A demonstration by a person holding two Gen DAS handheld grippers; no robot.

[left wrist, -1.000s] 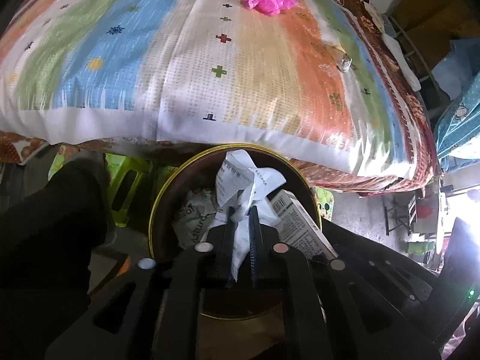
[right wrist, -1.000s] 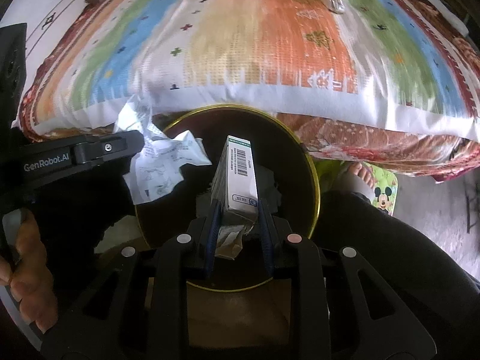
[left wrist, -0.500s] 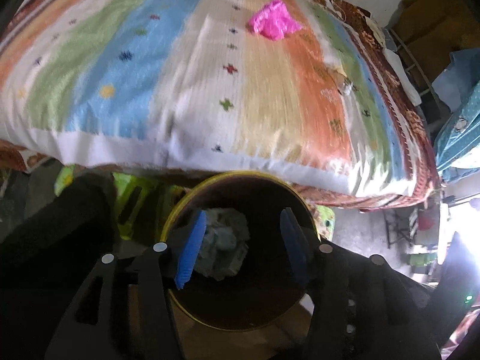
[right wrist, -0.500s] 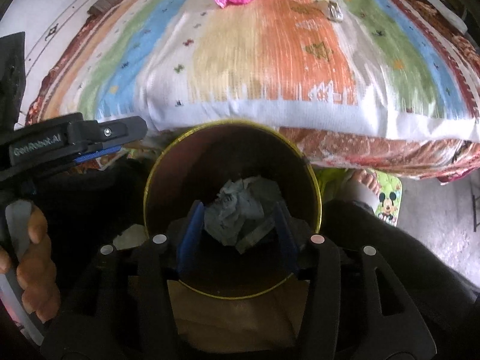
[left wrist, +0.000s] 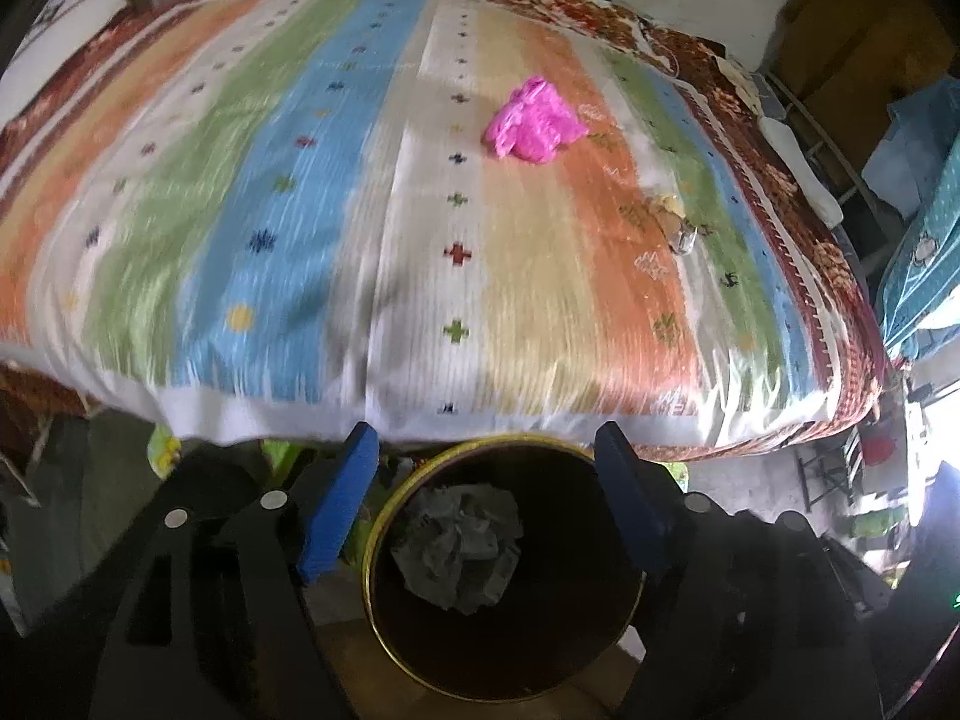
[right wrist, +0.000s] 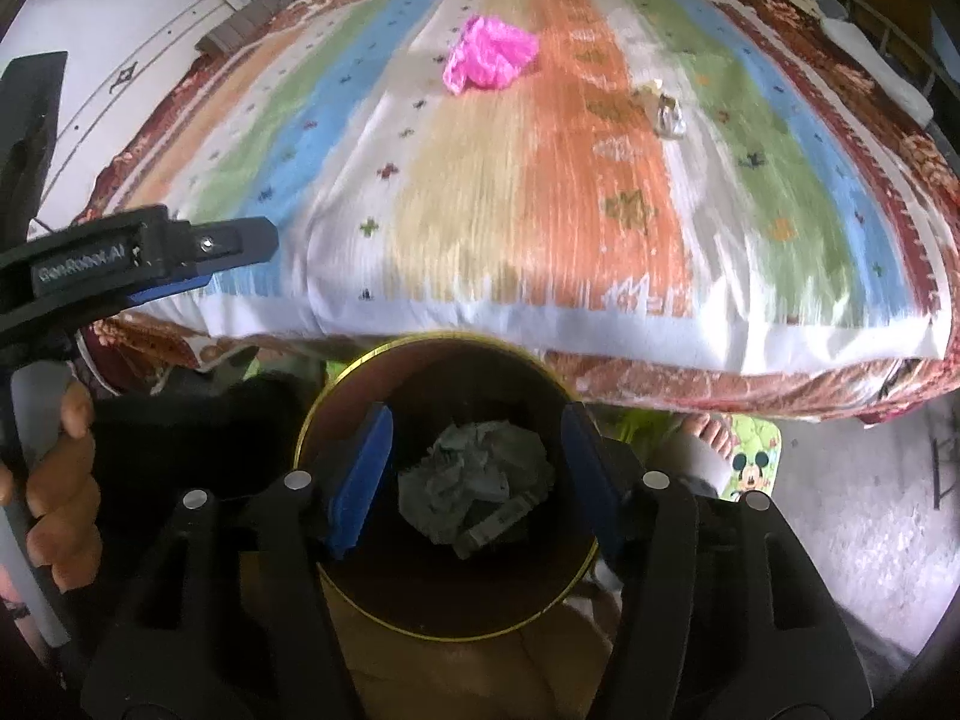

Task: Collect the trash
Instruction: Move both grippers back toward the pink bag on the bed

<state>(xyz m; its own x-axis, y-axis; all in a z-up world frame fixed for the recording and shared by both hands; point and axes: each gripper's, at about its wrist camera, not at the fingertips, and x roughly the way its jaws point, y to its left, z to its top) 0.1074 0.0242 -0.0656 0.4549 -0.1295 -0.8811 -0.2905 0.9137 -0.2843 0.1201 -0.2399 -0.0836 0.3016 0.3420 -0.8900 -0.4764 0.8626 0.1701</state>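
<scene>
A round dark bin with a gold rim [left wrist: 384, 516] [right wrist: 336, 384] stands below the bed's front edge and holds crumpled paper [left wrist: 459, 546] [right wrist: 474, 474] and a small box. My left gripper [left wrist: 489, 450] is open and empty above the bin's rim. My right gripper [right wrist: 477, 429] is open and empty over the bin. A crumpled pink bag [left wrist: 534, 120] [right wrist: 489, 54] lies far back on the striped bedcover [left wrist: 300, 210] [right wrist: 540, 180]. A small clear wrapper [left wrist: 678, 222] [right wrist: 666, 111] lies to its right.
The left gripper's arm [right wrist: 150, 252] and the hand holding it show at the left of the right wrist view. A bare foot and a cartoon mat [right wrist: 750, 462] lie right of the bin. Furniture and blue cloth [left wrist: 918, 192] stand right of the bed.
Both grippers opened and dropped the crumpled paper and the small box into the bin. Both have since lifted and tilted up toward the bed.
</scene>
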